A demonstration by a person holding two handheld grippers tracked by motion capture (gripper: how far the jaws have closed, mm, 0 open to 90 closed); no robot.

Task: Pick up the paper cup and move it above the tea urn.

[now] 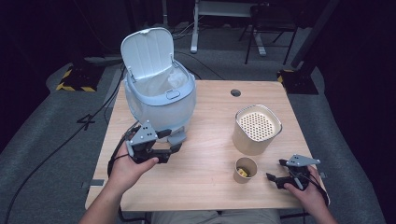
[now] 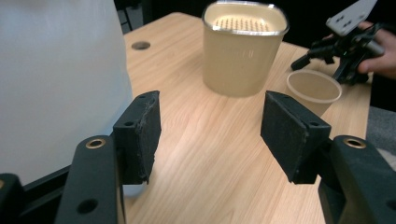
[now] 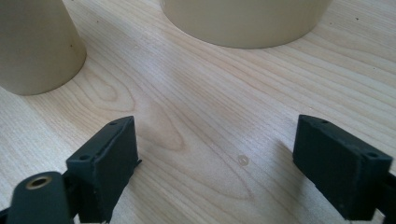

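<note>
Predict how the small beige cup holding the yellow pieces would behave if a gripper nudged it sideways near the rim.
The small cup would probably tip rather than slide: it tapers to a narrower base and looks thin-walled and light. The few yellow pieces at the bottom likely add little weight and could spill. The smooth wooden table may let it skid if pushed low.

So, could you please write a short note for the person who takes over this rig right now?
Left gripper: open, holding nothing, beside the base of the pale blue plastic bin.
Right gripper: open, holding nothing, low over the wooden table, right of the small beige paper cup.
Things: the bin's lid stands open and a clear liner shows inside. The cup holds some yellow pieces. The tall beige container with a perforated top stands behind the cup.
Done: the lid is open.
Left: probably take the cup and empty it into the bin.
</note>
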